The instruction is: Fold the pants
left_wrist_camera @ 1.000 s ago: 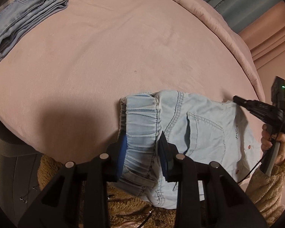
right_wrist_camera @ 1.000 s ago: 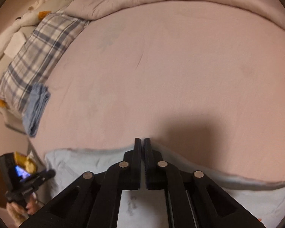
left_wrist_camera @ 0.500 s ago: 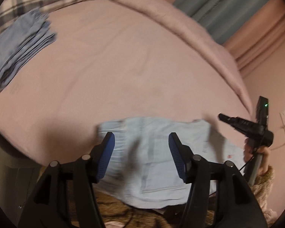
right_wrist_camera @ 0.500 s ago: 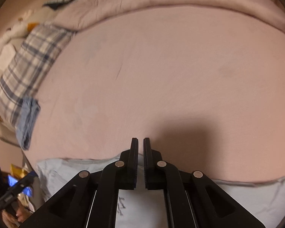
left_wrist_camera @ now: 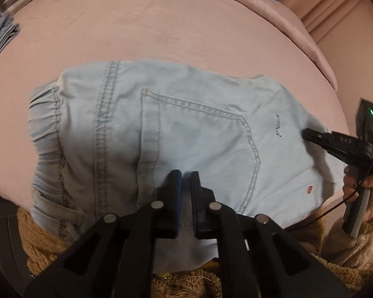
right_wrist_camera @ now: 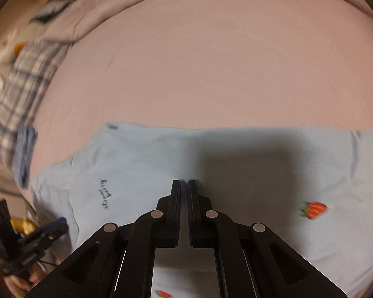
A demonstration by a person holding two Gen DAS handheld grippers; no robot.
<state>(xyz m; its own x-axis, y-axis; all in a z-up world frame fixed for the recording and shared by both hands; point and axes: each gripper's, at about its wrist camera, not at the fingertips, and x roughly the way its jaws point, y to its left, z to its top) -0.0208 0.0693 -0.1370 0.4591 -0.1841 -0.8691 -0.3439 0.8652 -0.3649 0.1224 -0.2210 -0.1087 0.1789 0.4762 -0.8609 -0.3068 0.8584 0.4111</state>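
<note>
Light blue denim pants (left_wrist_camera: 186,114) lie flat across the near edge of the pink bed, elastic waistband (left_wrist_camera: 44,129) at the left, back pocket (left_wrist_camera: 199,129) facing up. My left gripper (left_wrist_camera: 185,173) hovers over the cloth just below the pocket, jaws shut, no fold visibly pinched between them. My right gripper (right_wrist_camera: 184,182) is shut too, over the leg part of the pants (right_wrist_camera: 149,164), near a small strawberry embroidery (right_wrist_camera: 314,209). In the left wrist view the right gripper (left_wrist_camera: 308,134) rests its tip on the pants' right side. The left gripper (right_wrist_camera: 62,223) shows at the lower left of the right wrist view.
The pink bedsheet (left_wrist_camera: 161,24) stretches far beyond the pants. Folded darker jeans (left_wrist_camera: 0,37) lie at the far left by a plaid pillow (right_wrist_camera: 20,94). A rolled comforter (left_wrist_camera: 286,17) lines the far right edge. A fuzzy brown garment (left_wrist_camera: 44,243) on the person sits below the bed edge.
The left gripper let go of the waistband, opened wide, moved right to below the back pocket and shut. The pants now lie spread flat, farther onto the bed. The right gripper stayed shut.
</note>
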